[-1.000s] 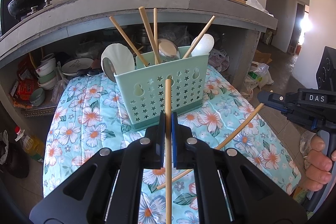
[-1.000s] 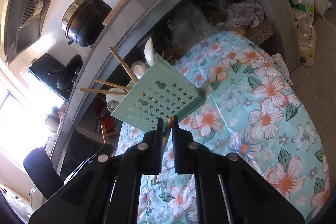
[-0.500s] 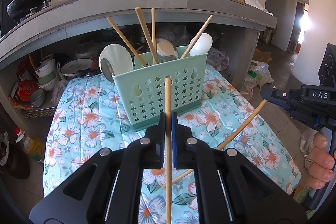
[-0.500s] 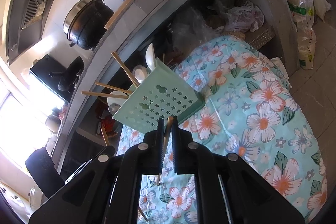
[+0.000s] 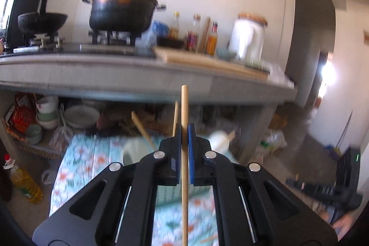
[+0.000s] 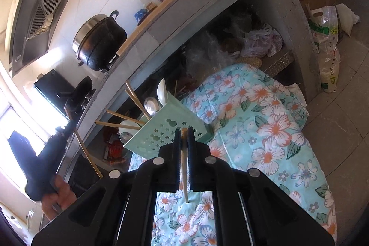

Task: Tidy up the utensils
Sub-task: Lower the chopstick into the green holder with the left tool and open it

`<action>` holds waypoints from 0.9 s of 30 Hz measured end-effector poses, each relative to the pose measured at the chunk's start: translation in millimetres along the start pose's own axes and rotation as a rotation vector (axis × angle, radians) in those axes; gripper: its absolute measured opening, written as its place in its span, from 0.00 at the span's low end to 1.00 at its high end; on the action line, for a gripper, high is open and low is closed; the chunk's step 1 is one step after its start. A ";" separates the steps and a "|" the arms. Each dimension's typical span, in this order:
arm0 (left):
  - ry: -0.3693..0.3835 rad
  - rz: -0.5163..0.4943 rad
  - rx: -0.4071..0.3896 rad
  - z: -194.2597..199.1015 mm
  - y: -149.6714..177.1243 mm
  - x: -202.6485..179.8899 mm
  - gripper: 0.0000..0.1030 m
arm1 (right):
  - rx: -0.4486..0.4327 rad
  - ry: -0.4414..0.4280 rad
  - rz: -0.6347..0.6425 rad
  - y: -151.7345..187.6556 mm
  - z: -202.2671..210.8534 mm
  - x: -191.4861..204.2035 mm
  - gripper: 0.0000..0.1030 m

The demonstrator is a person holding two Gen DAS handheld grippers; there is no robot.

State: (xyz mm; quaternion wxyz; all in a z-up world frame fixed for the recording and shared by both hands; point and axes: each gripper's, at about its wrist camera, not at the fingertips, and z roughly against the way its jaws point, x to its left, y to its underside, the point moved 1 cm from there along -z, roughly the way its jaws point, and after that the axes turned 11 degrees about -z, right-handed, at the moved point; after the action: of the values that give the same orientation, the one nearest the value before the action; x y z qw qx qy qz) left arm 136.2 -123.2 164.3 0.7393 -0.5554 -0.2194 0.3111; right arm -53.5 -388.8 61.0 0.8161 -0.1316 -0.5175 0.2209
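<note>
The desk point(image 6: 272, 121) under its flowered cloth, soft and slightly rumpled, is the biggest thing here, standing before a grey concrete kitchen ledge. Toward its far edge stands the basket point(image 6: 166, 133), pale green plastic with a flat wall punched with stars and gourd shapes; wooden sticks, a white spoon and a steel ladle lean out of its top.

The left claw point(image 5: 184, 130) is clamped narrowly on a chopstick point(image 5: 184, 153), a smooth round pale-wood rod standing upright through the pads, its blunt end well above them. The right claw point(image 6: 184, 134) likewise pinches a second chopstick point(image 6: 184, 165), held near its top, the thin end hanging over the cloth just in front of the basket.

The step in hand looks like dropping both sticks into the basket. To do it well, I would carry each over the rim, tip the lower end into open space between the leaning sticks, and loosen only once the end is inside, since a smooth rod could glance off the hard wall and roll on the cloth.
</note>
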 end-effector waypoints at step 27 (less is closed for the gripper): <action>-0.277 -0.022 -0.192 -144.5 -8.6 -7.0 0.04 | 0.004 0.024 -0.020 -15.6 -11.4 -13.0 0.05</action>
State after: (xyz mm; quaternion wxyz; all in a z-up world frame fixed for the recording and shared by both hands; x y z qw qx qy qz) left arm 229.9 -228.7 131.3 0.6489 -0.5730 -0.3540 0.3540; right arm -44.5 -408.6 52.8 0.8249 -0.1273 -0.5084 0.2121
